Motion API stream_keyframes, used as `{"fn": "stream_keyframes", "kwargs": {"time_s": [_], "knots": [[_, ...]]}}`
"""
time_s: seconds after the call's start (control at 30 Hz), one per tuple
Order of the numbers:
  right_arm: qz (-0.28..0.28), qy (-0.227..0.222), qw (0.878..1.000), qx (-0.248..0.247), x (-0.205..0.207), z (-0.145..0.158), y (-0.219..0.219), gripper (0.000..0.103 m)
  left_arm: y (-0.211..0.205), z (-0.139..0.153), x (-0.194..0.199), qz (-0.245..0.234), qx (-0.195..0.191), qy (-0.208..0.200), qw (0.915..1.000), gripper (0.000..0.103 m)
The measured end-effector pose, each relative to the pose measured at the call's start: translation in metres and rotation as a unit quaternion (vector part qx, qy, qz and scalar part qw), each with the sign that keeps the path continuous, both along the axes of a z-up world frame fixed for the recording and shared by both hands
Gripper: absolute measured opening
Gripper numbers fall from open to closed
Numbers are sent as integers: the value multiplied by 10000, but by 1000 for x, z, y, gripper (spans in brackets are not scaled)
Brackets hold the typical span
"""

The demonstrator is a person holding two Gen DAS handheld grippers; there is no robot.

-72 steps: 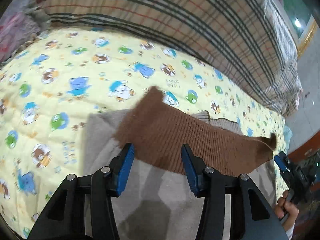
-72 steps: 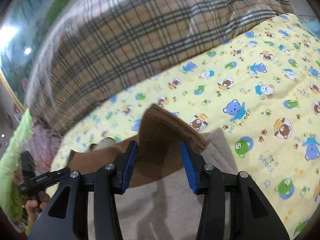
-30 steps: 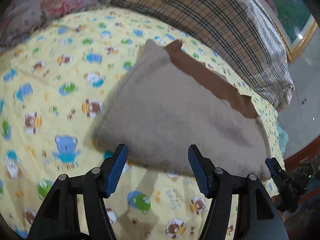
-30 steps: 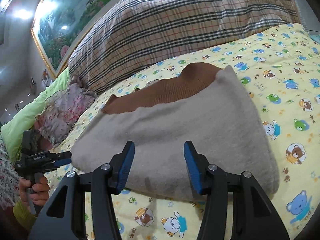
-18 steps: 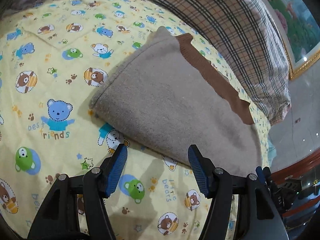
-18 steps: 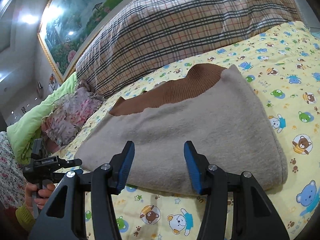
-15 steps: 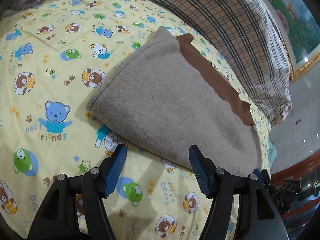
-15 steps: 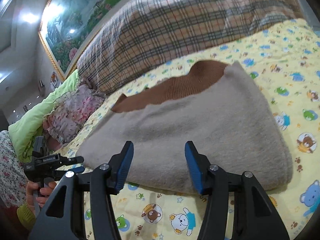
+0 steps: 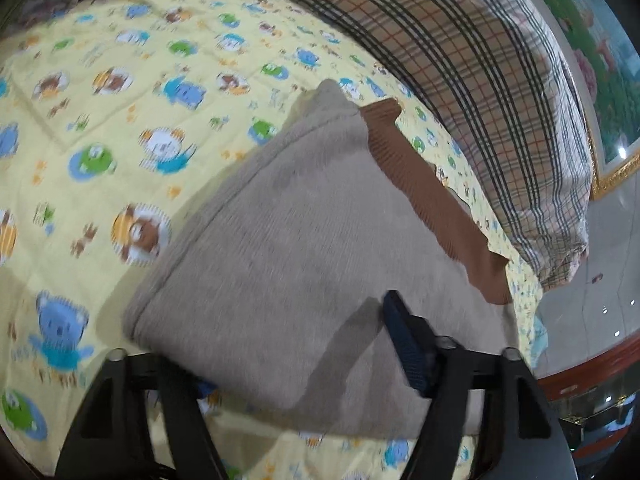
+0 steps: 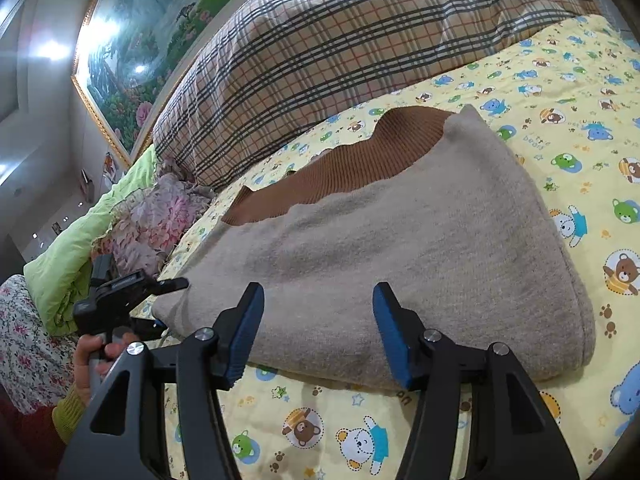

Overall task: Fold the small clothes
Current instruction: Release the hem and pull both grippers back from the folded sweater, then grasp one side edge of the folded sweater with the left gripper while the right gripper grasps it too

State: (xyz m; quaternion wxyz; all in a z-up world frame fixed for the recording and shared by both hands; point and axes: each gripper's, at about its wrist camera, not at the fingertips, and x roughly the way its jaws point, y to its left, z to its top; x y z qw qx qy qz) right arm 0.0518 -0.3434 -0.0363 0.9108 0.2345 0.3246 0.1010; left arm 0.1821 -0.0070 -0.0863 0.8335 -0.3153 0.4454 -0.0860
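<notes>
Since half a second ago, the left hand-held gripper is sliding onto the folded garment's near left corner, jaws spread, one finger under the edge and one above. The right hand-held gripper is hovering spread at the near edge, gripping nothing. The beige garment with its brown ribbed band is lying on the bear-print bedsheet. Judging by this, both should pinch all layers together before lifting.

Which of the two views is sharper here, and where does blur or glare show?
Left wrist view: motion-blurred, the bear prints on the yellow sheet are smeared. Right wrist view: sharp on the grey garment, with glare on the framed painting; both bend at the fisheye rim.
</notes>
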Motion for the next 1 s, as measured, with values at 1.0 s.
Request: {"fn": "stream_keyframes", "kwargs": {"time_s": [1.0], "knots": [[275,420,9894,1365,66,22,-41,81,-184,46,-18,-2896,604,-1061,9493,7]]}}
